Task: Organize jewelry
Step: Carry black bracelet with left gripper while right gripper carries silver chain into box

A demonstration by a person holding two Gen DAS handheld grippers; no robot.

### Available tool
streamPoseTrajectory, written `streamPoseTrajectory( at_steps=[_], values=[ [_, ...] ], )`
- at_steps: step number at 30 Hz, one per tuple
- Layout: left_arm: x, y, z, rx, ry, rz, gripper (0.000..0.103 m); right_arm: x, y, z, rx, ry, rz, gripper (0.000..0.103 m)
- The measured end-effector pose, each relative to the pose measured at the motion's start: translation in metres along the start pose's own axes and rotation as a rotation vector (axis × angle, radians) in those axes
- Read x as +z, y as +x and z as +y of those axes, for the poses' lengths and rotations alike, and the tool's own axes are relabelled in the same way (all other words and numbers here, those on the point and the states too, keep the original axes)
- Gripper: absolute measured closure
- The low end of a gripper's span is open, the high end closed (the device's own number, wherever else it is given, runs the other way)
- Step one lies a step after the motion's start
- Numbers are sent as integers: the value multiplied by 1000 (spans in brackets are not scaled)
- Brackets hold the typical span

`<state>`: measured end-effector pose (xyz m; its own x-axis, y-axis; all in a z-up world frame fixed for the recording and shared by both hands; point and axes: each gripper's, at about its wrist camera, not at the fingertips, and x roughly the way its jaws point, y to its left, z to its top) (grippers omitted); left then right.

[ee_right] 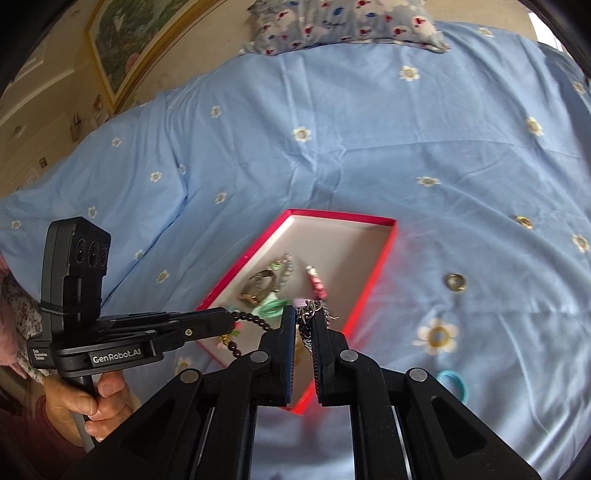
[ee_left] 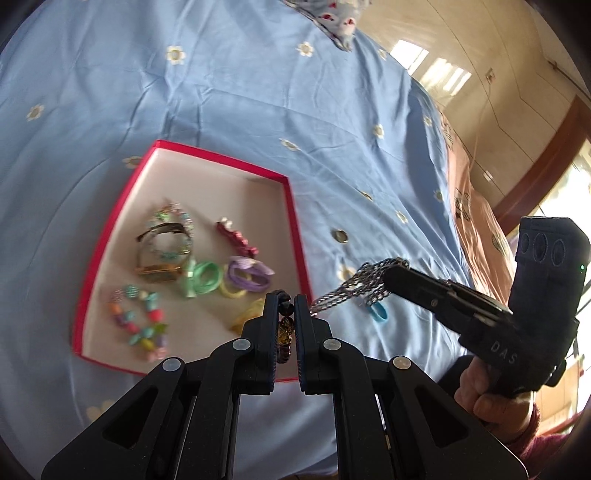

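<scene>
- Dark bead bracelet (ee_left: 285, 325): mostly hidden between the left jaws.
- Silver chain (ee_right: 312, 317): lower part hidden between the right jaws.
- Red box (ee_left: 110, 229): near edge hidden behind the gripper; contents blurred.
- Blue ring (ee_right: 456, 382): partly hidden.
- Pillow (ee_right: 347, 26): cut off at the top edge.

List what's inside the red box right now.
In the red box: a watch, bead bracelets, a pink hair clip, green and purple hair ties. The left gripper and its dark bead bracelet cover the near corner.

My left cam looks down close over the red box (ee_left: 110, 236); right cam, same box (ee_right: 384, 254), from opposite side; both share bedsheet (ee_left: 229, 99).
</scene>
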<state>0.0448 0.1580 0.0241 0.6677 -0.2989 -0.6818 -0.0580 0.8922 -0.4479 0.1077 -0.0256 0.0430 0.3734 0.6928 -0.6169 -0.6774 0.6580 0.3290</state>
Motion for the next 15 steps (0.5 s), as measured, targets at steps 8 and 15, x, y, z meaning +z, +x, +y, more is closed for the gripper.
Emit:
streamPoseTrajectory(
  at_steps=[8,15],
  values=[
    [-2,-2,30,21,-54,-3,96,-5,39,26,54,-38,74,95],
    [-7,-1,53,41,-93,3,96,-18,65,30,69,-35,147,95]
  ],
)
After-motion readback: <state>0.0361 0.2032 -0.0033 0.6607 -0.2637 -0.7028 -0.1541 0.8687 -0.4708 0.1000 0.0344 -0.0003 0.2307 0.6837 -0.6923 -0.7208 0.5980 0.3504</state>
